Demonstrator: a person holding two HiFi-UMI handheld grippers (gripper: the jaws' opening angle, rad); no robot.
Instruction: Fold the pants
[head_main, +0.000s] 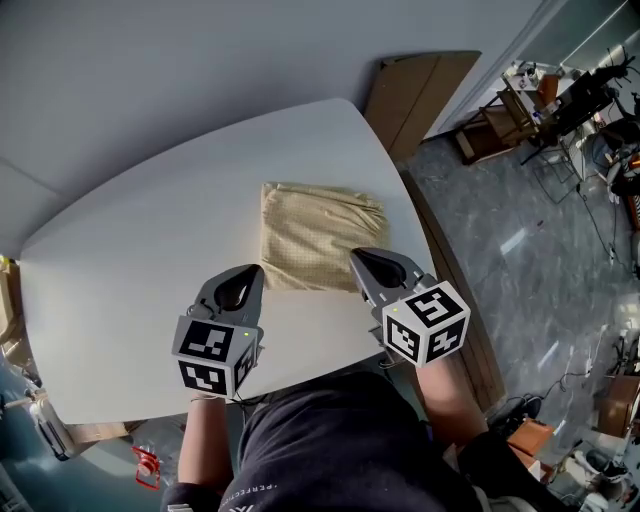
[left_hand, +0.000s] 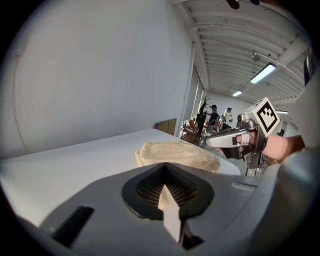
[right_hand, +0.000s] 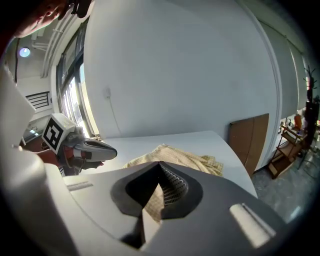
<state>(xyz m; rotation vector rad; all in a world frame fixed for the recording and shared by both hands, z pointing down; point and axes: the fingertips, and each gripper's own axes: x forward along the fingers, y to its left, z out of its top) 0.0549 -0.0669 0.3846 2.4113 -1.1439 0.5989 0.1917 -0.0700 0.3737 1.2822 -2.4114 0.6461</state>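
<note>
The left claw (head_main: 243, 283) and the right claw (head_main: 368, 262) both hover over the near part of the table (head_main: 130, 250), close to the person's body. Each has its jaws pressed together with nothing between them, as each claw's own view shows. Just beyond their tips lie the pants (head_main: 318, 235), pale yellow with a fine check, already gathered into a compact, roughly square bundle lying flat on the white tabletop. The right claw's tip sits over the bundle's near right corner in the head view, though I cannot tell if it touches; the left claw's tip is just beside the near left corner, over bare table. Judging from the neat shape and the empty claws, the folding looks finished or nearly so, with at most some smoothing of the rumpled right edge left. Farther off, past the table's far corner, a brown board (head_main: 425, 95) leans against the wall.
</note>
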